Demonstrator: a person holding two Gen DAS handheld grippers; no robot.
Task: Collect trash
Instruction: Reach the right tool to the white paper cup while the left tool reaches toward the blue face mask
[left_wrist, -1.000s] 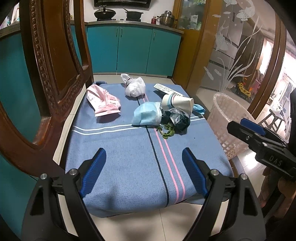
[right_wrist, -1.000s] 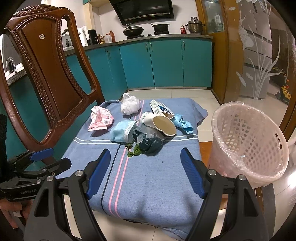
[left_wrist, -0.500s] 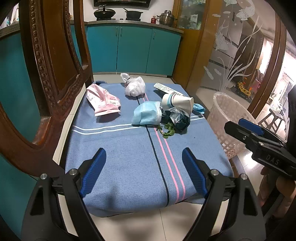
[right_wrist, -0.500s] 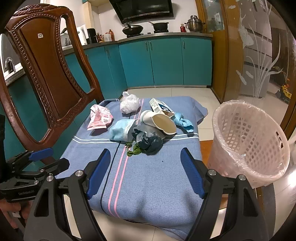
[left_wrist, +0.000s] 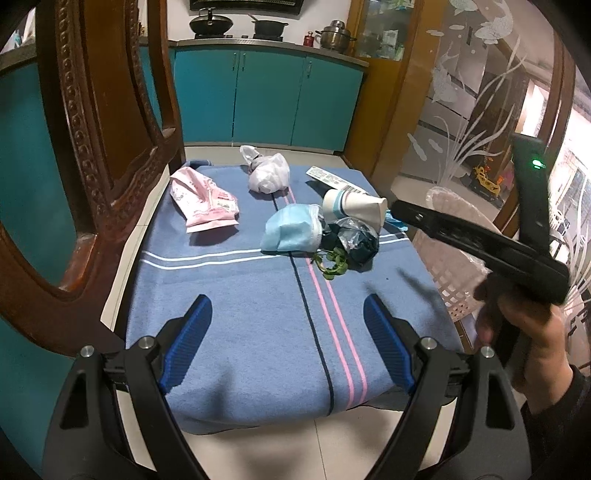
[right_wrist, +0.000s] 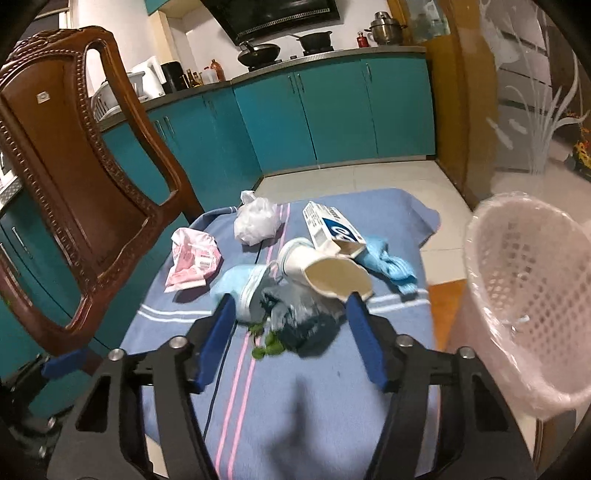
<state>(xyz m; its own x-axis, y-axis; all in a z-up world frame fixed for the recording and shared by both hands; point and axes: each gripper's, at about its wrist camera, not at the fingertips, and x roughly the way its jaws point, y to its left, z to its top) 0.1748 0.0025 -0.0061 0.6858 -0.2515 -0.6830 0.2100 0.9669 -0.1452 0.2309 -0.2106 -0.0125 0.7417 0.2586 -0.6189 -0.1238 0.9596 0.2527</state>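
Your left tongs (left_wrist: 284, 343) hang spread wide over the near part of the blue cloth (left_wrist: 258, 314), nothing between the blue pads (left_wrist: 188, 339).

The trash lies on the far half of the cloth. Far left, beside the wooden chair (left_wrist: 92, 147), is a pink packet (left_wrist: 203, 201). Right of it and farther off sits a knotted white bag (left_wrist: 267, 173). Nearer, at the middle, a blue mask (left_wrist: 291, 229) touches a dark crumpled bag (left_wrist: 351, 238), with green leaves (left_wrist: 332, 264) just in front of that bag. A paper cup (left_wrist: 354, 206) lies on its side against the far edge of the dark bag, mouth to the right. Behind the cup is a flat carton (left_wrist: 332, 181), and right of the cup, in the right wrist view, a light blue rag (right_wrist: 388, 262).

Your right tongs (right_wrist: 291, 325) are closing. Seen from their own camera, the dark bag (right_wrist: 303, 317) and leaves (right_wrist: 269, 341) lie in the gap, the mask (right_wrist: 240, 288) behind the left pad and the cup (right_wrist: 325, 269) just past the right one. The pads do not press on anything that you can see. The picture is blurred here.

Your right hand (left_wrist: 524, 332) shows at the right edge of the left view. Off the cloth's right side stands a pink basket (right_wrist: 528, 295) lined with clear film.
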